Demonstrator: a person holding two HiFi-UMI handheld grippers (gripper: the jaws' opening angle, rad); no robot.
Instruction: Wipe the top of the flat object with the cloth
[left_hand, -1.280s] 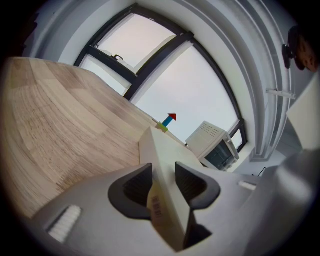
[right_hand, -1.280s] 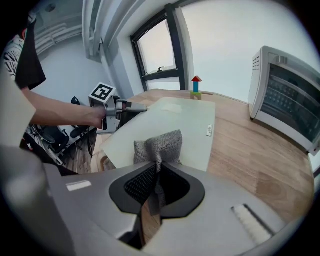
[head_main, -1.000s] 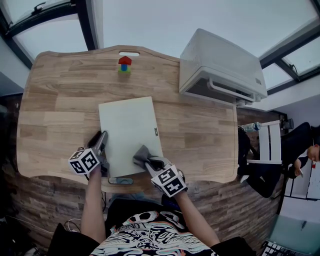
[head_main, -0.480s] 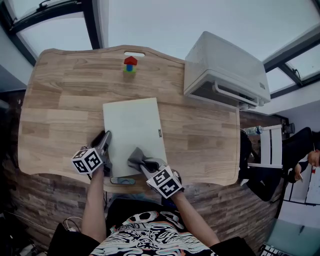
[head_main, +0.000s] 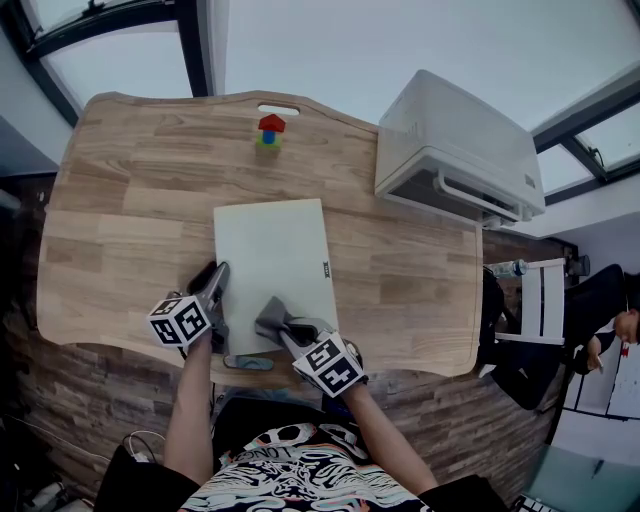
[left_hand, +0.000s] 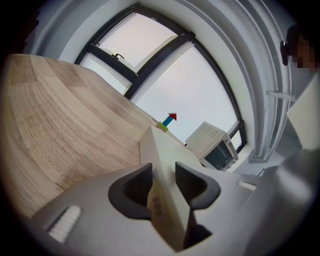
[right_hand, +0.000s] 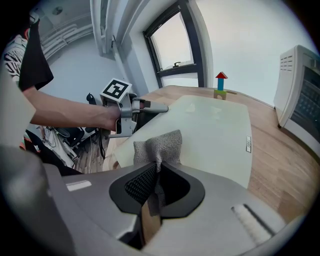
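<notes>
A pale, flat board (head_main: 272, 262) lies on the wooden table (head_main: 120, 210) near its front edge. My left gripper (head_main: 216, 288) is shut on the board's left edge; in the left gripper view the board's edge (left_hand: 162, 165) sits pinched between the jaws. My right gripper (head_main: 282, 328) is shut on a grey cloth (head_main: 270, 318), and the cloth rests on the board's near part. In the right gripper view the cloth (right_hand: 161, 145) bunches out past the jaws over the board (right_hand: 215, 125), with the left gripper (right_hand: 150, 107) beyond it.
A white oven-like appliance (head_main: 455, 150) stands at the table's back right. A small stack of coloured toy blocks (head_main: 270, 130) sits at the far edge. A dark flat item (head_main: 246, 362) lies at the front edge below the board. A white chair (head_main: 535, 300) is off to the right.
The right gripper and cloth have slid leftwards and slightly nearer across the board's near end. The left gripper has kept its hold on the board's edge.
</notes>
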